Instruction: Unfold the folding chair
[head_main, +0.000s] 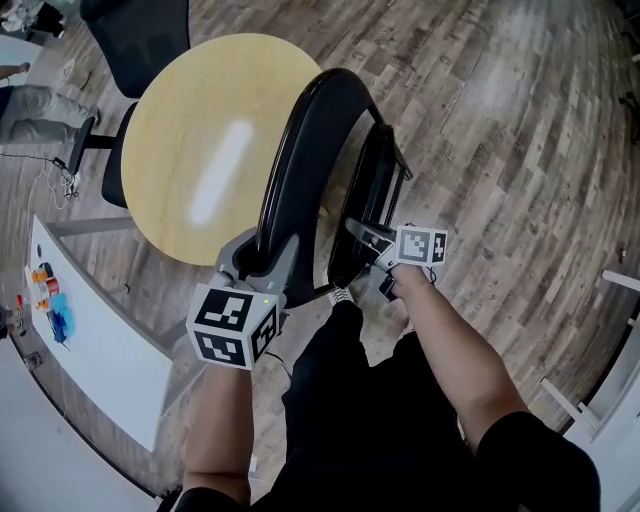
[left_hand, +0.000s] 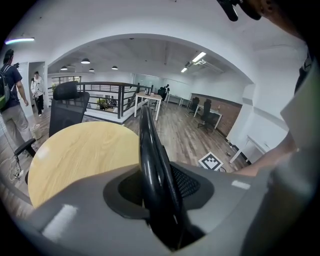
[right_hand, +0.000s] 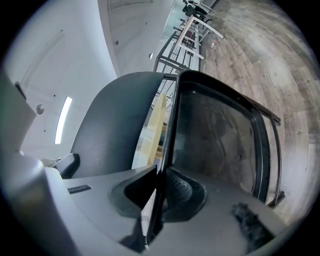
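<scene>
Wood floor (head_main: 500, 120); chair (head_main: 300, 150) gripped in both jaws.

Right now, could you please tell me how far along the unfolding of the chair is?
Done: both grips look set, the left gripper clamped on the backrest rim, the right gripper on the thin edge of the seat. In hand: both parts are held standing beside the round table. Left: seat and backrest stand close together with only a narrow gap, so the actual opening is not yet done.
</scene>
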